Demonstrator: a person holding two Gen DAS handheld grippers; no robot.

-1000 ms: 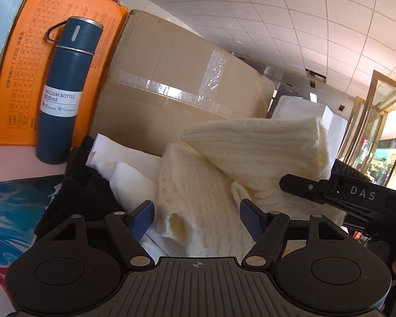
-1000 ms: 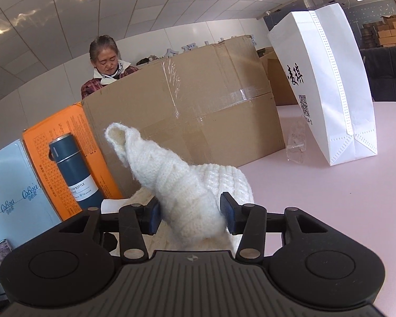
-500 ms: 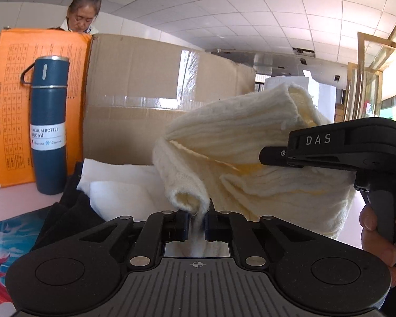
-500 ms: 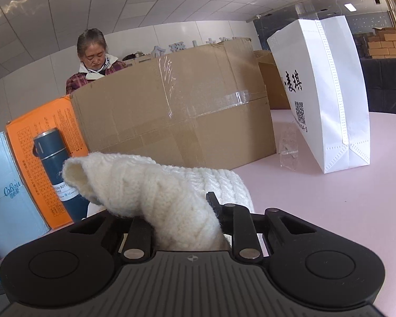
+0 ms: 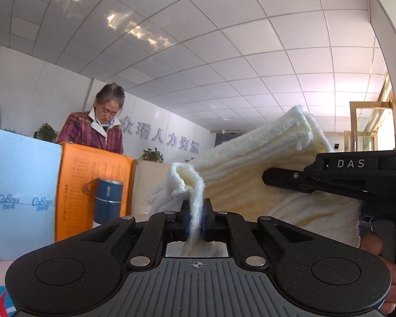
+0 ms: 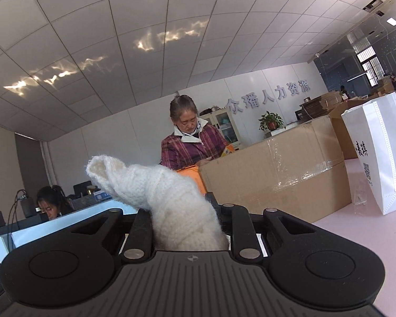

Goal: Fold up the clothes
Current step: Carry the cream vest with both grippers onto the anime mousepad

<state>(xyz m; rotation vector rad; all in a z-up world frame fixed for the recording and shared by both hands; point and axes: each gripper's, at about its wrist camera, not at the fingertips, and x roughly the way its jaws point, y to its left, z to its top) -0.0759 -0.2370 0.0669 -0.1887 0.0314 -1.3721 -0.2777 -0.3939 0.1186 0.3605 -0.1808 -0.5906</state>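
Cream ribbed knit sweater, thick folds

two hand-held grippers, one sweater

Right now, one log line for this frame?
step: lifting | left gripper: shut on sweater | right gripper: shut on sweater | sweater: held up between both

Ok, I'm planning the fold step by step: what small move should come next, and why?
Probably draw the two grippers apart to stretch the sweater flat. The left gripper and right gripper are each shut on a bunched bit of it, and it hangs crumpled between them in the air, too slack to fold.
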